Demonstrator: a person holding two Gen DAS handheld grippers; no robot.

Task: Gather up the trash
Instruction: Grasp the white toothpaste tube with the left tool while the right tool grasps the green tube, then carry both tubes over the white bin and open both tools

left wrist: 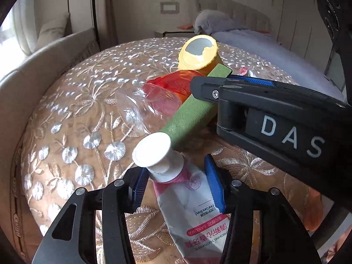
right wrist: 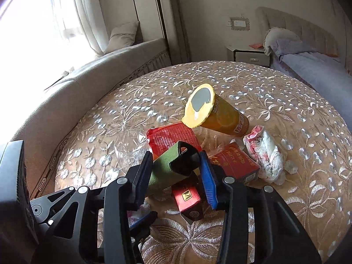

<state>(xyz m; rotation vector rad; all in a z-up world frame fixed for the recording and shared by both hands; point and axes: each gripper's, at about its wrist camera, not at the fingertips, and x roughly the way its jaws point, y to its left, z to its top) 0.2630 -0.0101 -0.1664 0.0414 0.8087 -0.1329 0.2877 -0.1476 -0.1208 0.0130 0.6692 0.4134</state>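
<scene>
both tongs closed on trash at the tabletop pile

left tongs [left wrist: 176, 187] pinched the toothpaste tube [left wrist: 189, 206] just below its white cap [left wrist: 153, 149], near the firm neck; right tongs [right wrist: 176, 171] clamped the green sponge block [right wrist: 165, 169], which lay propped on a red packet [right wrist: 173, 136] and small red boxes [right wrist: 187, 195]. both narrowly open, pads touching. orange cup [right wrist: 217, 114] lay tipped behind; crumpled tissue [right wrist: 267, 156] beside, on the embroidered tabletop [right wrist: 110, 118].

White-and-pink toothpaste tube [left wrist: 189, 206] lies cap toward twelve o'clock; a green rectangular sponge block [left wrist: 193, 107] at one o'clock; beyond it, a tipped yellow paper cup [left wrist: 199, 51].
</scene>
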